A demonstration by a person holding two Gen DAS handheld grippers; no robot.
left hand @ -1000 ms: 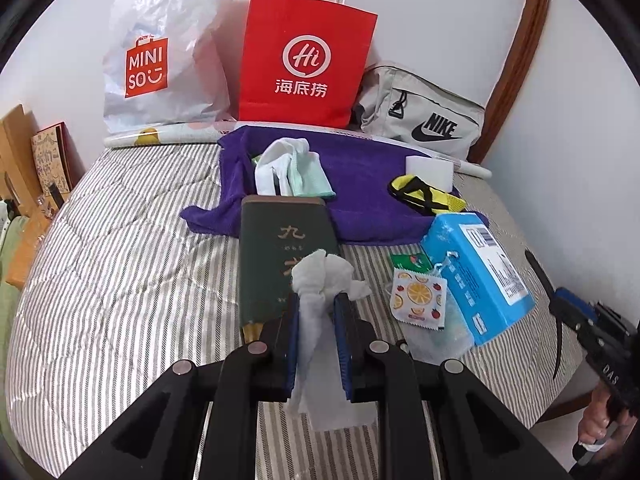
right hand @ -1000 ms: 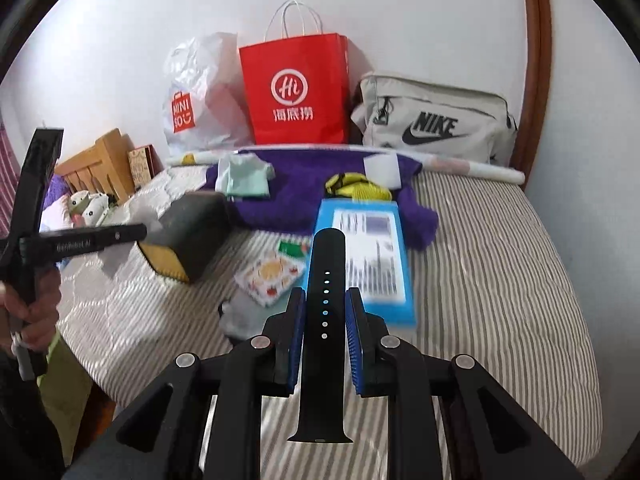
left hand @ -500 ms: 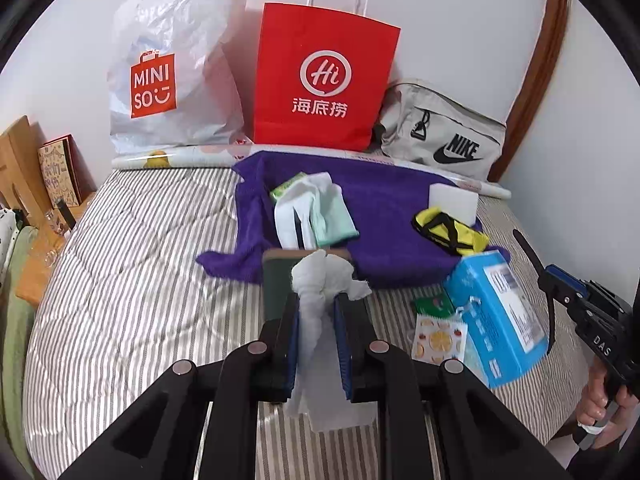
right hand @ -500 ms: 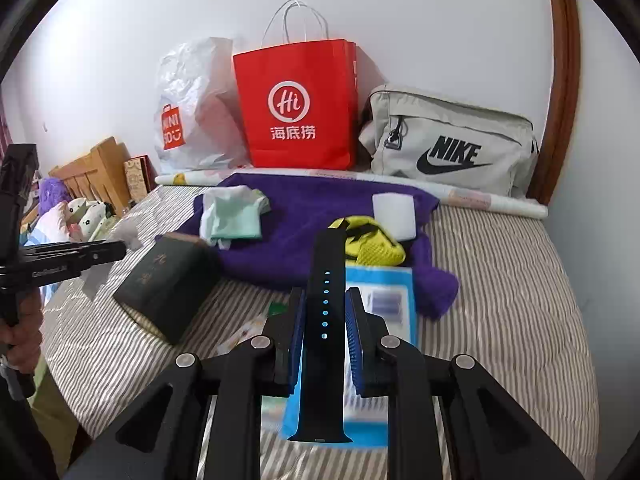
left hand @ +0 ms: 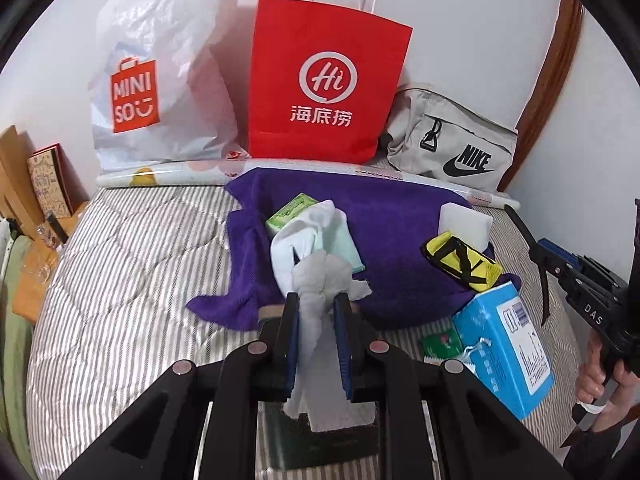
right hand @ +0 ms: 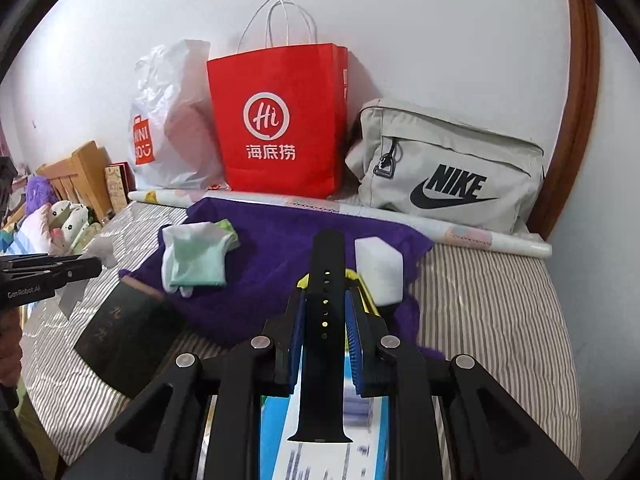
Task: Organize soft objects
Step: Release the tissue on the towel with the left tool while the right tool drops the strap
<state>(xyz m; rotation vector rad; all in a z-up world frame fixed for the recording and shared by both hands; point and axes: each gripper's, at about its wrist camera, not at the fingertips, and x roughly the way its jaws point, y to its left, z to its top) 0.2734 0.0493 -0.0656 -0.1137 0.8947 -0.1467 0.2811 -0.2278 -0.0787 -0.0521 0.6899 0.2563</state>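
The red paper bag [left hand: 326,80] carries a white "Hi" in a ringed speech bubble above the characters 海底捞. Left of the red bag, the white plastic bag [left hand: 160,72] shows "MINISO" on an orange-red panel. Right of it, the grey pouch [right hand: 448,168] reads "NIKE" over a swoosh. The left tool's [right hand: 52,272] arm reads "GenRobot.AI"; the right tool's [left hand: 592,304] body shows "DAS". The dark green box [right hand: 124,332] bears gold characters, the first reading 九.
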